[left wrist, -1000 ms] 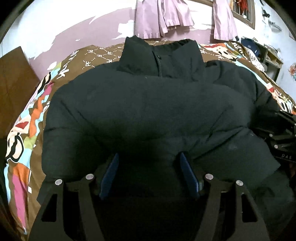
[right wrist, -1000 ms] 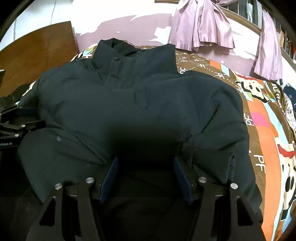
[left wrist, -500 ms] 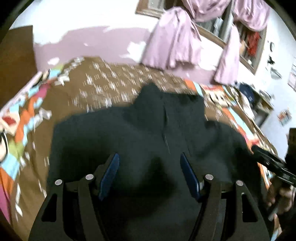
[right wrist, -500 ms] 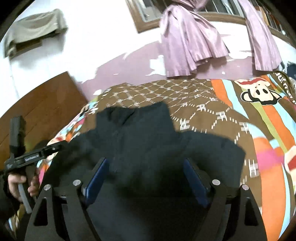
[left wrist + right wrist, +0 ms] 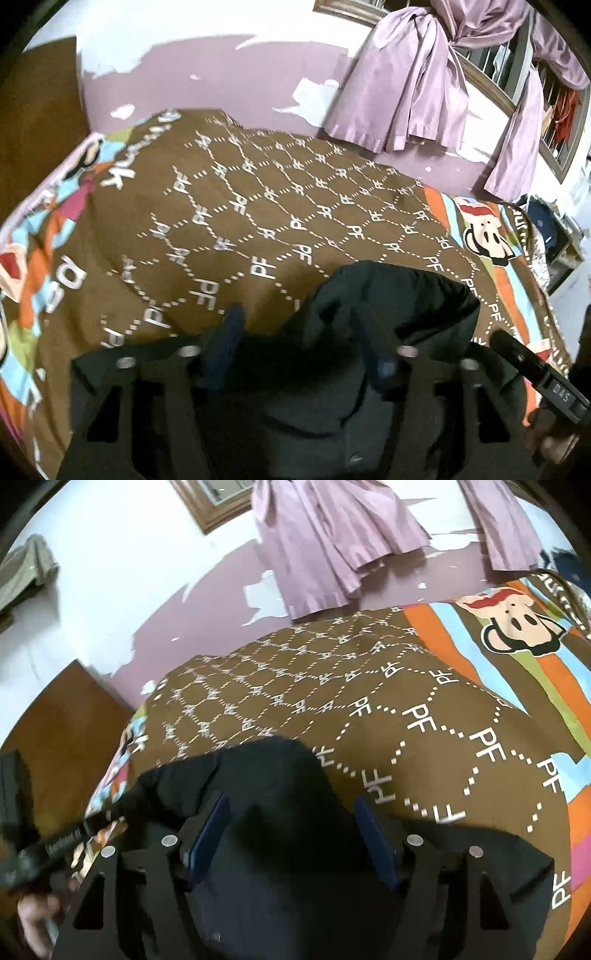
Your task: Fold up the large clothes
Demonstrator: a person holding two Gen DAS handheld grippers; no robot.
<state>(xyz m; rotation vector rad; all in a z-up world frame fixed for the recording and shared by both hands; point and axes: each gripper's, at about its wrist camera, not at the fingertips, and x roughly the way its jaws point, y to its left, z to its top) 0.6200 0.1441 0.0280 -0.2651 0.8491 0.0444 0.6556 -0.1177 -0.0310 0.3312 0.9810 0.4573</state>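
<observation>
Black jacket (image 5: 388, 332) lies at the bedspread's (image 5: 295, 206) near edge; left gripper (image 5: 303, 343) and right gripper (image 5: 291, 830) both closing, jaws apart, jacket fabric between them, grip unclear

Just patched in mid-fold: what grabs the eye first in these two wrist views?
The black puffer jacket bulks at the bottom of both views, its dark fabric between each gripper's blue pads. Behind it spreads the brown bedspread with white PF lettering and a cartoon monkey at the right edge. Lilac curtains hang knotted against the peeling purple wall.
</observation>
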